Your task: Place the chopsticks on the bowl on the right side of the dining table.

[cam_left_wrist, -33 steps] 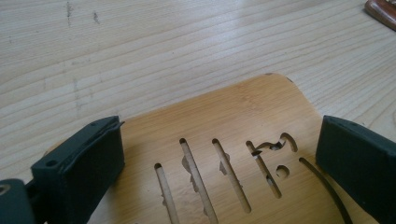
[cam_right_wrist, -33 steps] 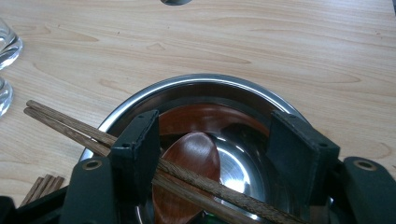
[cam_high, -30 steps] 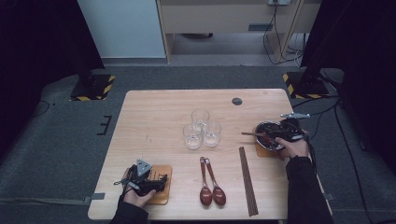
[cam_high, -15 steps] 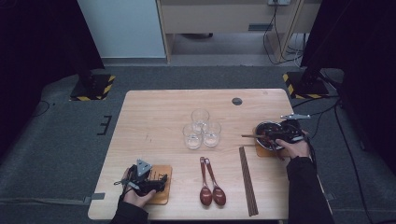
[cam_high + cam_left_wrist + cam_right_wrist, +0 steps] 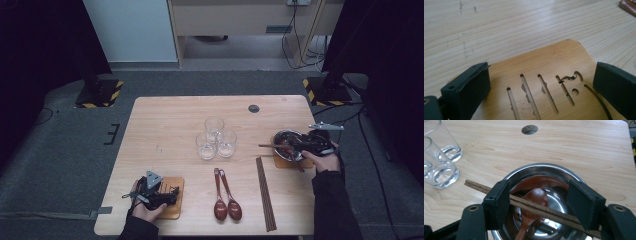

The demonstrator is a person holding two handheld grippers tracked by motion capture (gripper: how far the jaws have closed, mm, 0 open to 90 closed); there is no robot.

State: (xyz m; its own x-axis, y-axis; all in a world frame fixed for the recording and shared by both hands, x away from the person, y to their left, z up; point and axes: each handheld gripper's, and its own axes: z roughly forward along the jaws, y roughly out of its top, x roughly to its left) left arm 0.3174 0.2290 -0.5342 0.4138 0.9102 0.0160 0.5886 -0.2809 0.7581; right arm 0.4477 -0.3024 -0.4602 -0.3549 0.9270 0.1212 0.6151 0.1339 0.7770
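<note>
Wooden chopsticks (image 5: 534, 206) lie between right gripper (image 5: 541, 202) fingers (image 5: 499, 197), parted.

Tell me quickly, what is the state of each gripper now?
Left gripper: open, jaws over the wooden coaster.
Right gripper: open, chopsticks between the jaws, above the steel bowl.

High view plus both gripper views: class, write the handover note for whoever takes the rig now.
Left gripper: open, over the bare slotted bamboo coaster.
Right gripper: open, above the round steel bowl.
Done: one brown wooden spoon in that bowl, a dark wooden chopstick pair across its rim.
Left, probably: two more wooden spoons, second chopstick pair, three clear glasses.
</note>
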